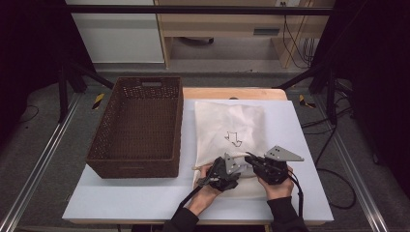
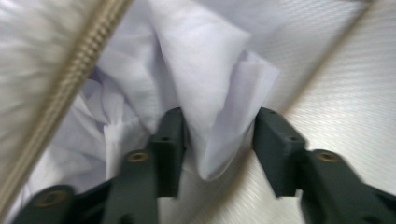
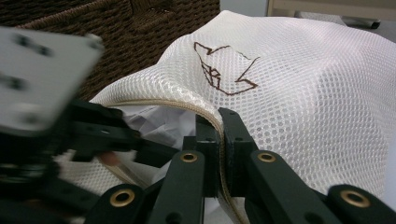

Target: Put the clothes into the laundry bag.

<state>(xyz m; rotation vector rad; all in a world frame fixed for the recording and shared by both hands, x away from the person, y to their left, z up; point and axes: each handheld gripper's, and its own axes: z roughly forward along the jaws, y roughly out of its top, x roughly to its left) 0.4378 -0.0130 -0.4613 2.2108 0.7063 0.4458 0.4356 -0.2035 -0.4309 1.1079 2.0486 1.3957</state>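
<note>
A white mesh bag [image 1: 227,121] with a brown stitched logo [image 1: 234,138] lies on the table, its zipped mouth toward the person. My right gripper [image 3: 219,119] is shut on the beige zipper edge [image 3: 187,105] and holds the mouth lifted. My left gripper [image 2: 219,116] reaches into the opening, jaws apart, with a fold of white cloth [image 2: 205,84] standing loosely between them. In the high view the left gripper [image 1: 231,170] and right gripper [image 1: 252,160] meet at the bag's near end. The bag's inside is mostly hidden.
A brown woven basket [image 1: 133,169] stands left of the bag, close against it. The white table top [image 1: 121,198] has free room in front of the basket and to the right of the bag. Cables trail from both grippers toward the person.
</note>
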